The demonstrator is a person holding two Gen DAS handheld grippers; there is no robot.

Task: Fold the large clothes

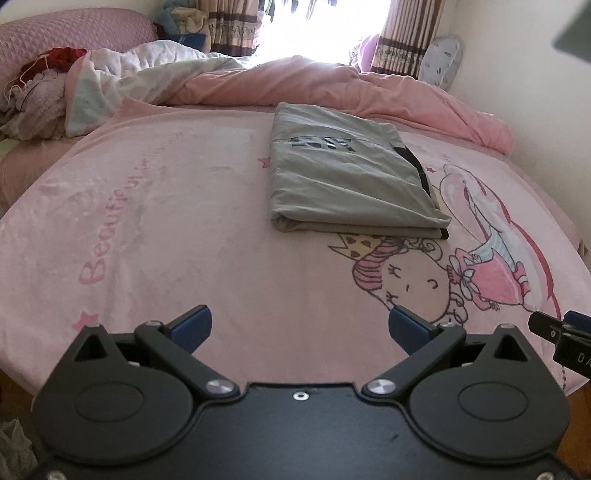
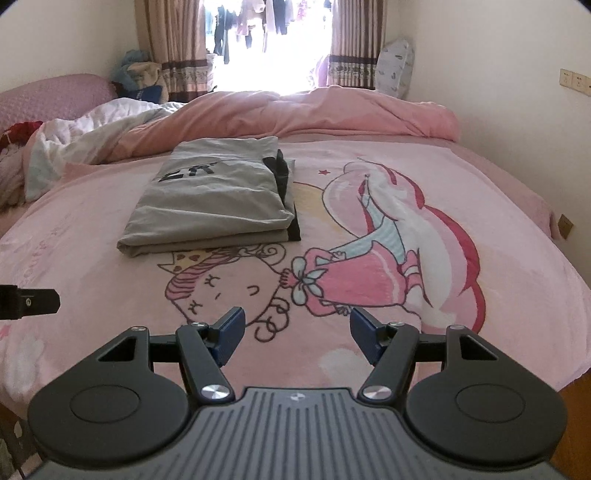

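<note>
Your left gripper [image 1: 300, 328] hangs over the near edge of the bed with its blue-padded black fingers [image 1: 194, 326] spread wide and nothing between them. Your right gripper [image 2: 295, 334] sits just beside it, its own blue-padded fingers [image 2: 231, 334] also parted and empty, above the cartoon princess printed on the pink fleece blanket [image 2: 480, 192]. Neither pair of fingers touches any cloth.

Beyond both grippers, well apart from them, the grey T-shirt with a dark printed panel [image 1: 343, 173] lies folded into a neat rectangle on the blanket, its black collar trim showing along the right-hand edge and its folded layers stacked at the near side. It rests flat near the middle of the bed, partly over the top of the princess drawing, with the pink word "Beautiful" [image 1: 110, 229] printed off to its left.

Behind the shirt, a rumpled pink duvet [image 2: 332, 110] is pushed up across the far end of the bed, with a white-and-pale-green quilt [image 1: 122, 74] bunched at the left. A quilted pink headboard [image 1: 70, 33] stands at far left, and striped brown curtains [image 2: 177, 48] frame a bright window at the back.
</note>
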